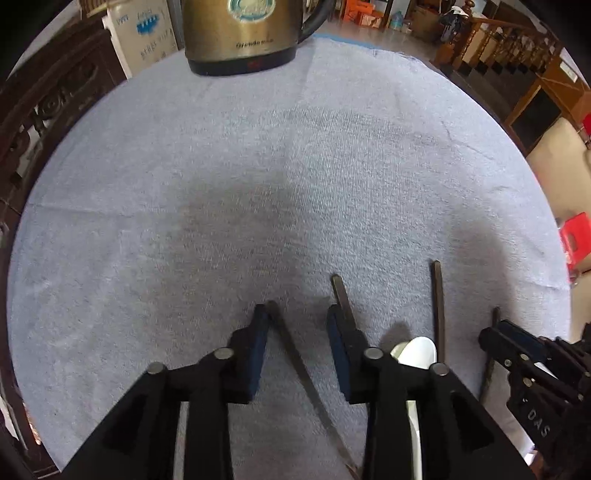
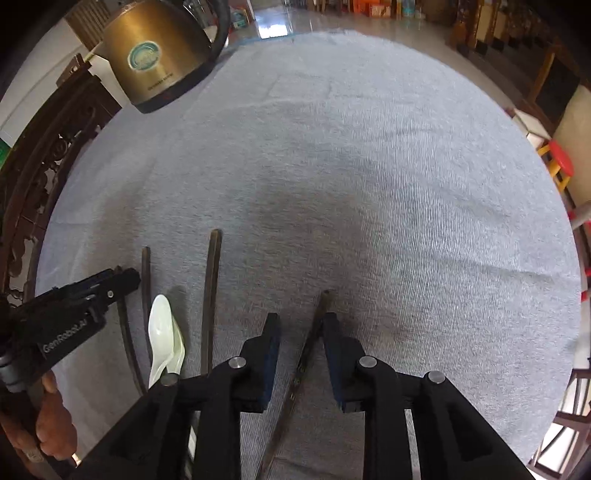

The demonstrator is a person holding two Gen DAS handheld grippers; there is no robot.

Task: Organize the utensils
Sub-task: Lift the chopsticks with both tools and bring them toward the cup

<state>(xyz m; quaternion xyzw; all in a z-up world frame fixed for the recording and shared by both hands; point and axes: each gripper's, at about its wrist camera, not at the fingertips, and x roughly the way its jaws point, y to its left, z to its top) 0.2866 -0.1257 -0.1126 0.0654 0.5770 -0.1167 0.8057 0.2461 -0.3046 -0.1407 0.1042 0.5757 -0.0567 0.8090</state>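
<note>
Left wrist view. Left gripper (image 1: 297,317) low over the pale grey-blue terry cloth (image 1: 258,166) covering the table; fingers spread wide, pinching nothing. One dark slender chopstick (image 1: 306,376) lies on the cloth in the gap between them, its far tip beside the left finger's blue pad (image 1: 258,350), long axis running away from the camera and leaning left. A second dark chopstick (image 1: 341,295) pokes out past the right finger, mostly hidden behind it; contact unclear. Right of that, a white ceramic spoon (image 1: 415,352), bowl end away from camera, handle hidden under the gripper frame. A third dark chopstick (image 1: 438,299) lies nearly straight fore-and-aft just beside the spoon. A fourth (image 1: 493,347) sits at the right gripper (image 1: 496,334), which enters from the right edge. Wide bare cloth ahead up to the brass-coloured metal kettle (image 1: 243,33) at the far edge.

Right wrist view. Right gripper (image 2: 299,325) fingers also spread, gripping nothing; the dark chopstick (image 2: 314,339) lies between them close against the right finger, tip forward, axis leaning slightly right. To the left: a chopstick (image 2: 212,295), the spoon (image 2: 164,332), two more chopsticks (image 2: 146,295) (image 2: 127,347), all roughly parallel, pointing away. Left gripper (image 2: 125,280) reaches in from the left. Kettle (image 2: 159,55) far left; open cloth (image 2: 406,184) ahead and right to its rounded edge.
</note>
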